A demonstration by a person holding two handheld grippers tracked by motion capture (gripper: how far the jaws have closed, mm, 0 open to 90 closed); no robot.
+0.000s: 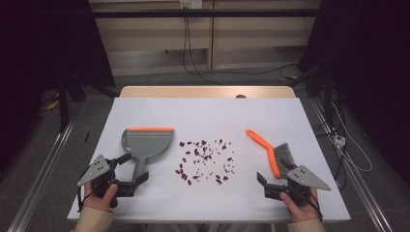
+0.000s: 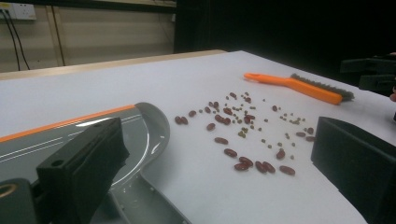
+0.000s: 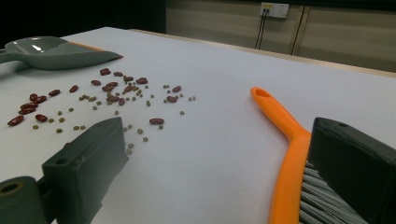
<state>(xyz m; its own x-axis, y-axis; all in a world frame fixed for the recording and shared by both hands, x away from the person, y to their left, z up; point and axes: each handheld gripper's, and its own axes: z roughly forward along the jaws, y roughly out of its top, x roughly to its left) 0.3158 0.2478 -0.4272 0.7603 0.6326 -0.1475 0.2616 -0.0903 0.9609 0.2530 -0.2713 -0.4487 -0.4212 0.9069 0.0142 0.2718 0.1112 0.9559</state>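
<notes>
We work at a white worktop (image 1: 203,113) in a dim room, a pale panelled wall with a socket and hanging cables beyond its far wooden edge. Nearest us, the left tongs (image 1: 138,180) stand wide and empty, just beside the handle of the grey dustpan (image 1: 145,142), whose orange lip faces away. The right tongs (image 1: 263,183) also gape, holding nothing, close to the bristles of the orange brush (image 1: 268,150). Between them, farther out, lie scattered red beans (image 1: 205,159) among small green ones.
</notes>
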